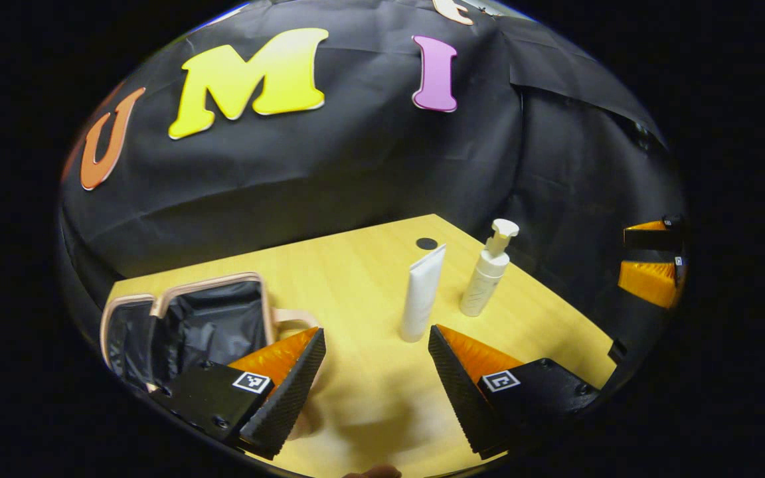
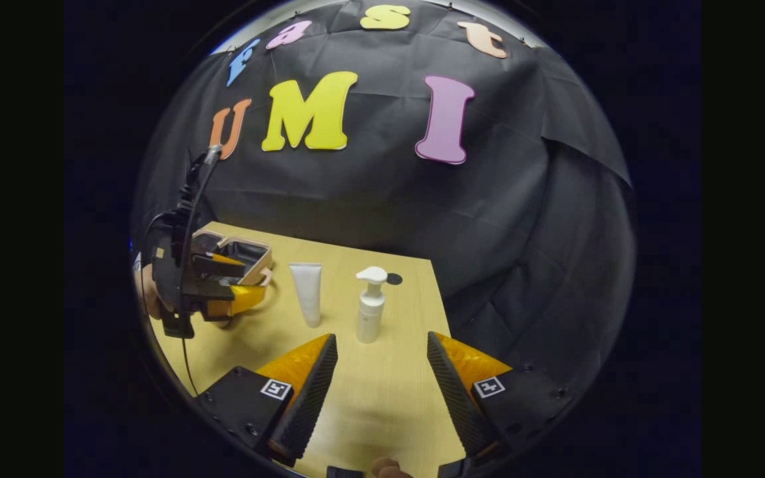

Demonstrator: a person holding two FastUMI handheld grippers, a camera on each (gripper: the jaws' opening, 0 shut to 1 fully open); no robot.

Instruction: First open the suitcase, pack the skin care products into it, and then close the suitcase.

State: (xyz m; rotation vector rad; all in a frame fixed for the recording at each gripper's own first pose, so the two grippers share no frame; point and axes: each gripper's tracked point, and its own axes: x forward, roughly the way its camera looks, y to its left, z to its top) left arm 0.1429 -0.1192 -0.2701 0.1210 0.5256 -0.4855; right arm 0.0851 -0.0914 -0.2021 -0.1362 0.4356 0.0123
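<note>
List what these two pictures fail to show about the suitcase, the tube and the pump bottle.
- Suitcase: in the left gripper view the left gripper covers its near side; in the right gripper view that gripper hides most of it, so its contents cannot be told.
- Tube and pump bottle: any print on them is too small to make out in either view.

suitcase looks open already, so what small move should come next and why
Probably ease the left gripper forward to the white tube. The suitcase lies open beside it, the tube and pump bottle stand unpacked on the table, and both grippers are open and empty; the tube stands nearest, just ahead of its fingers.
</note>
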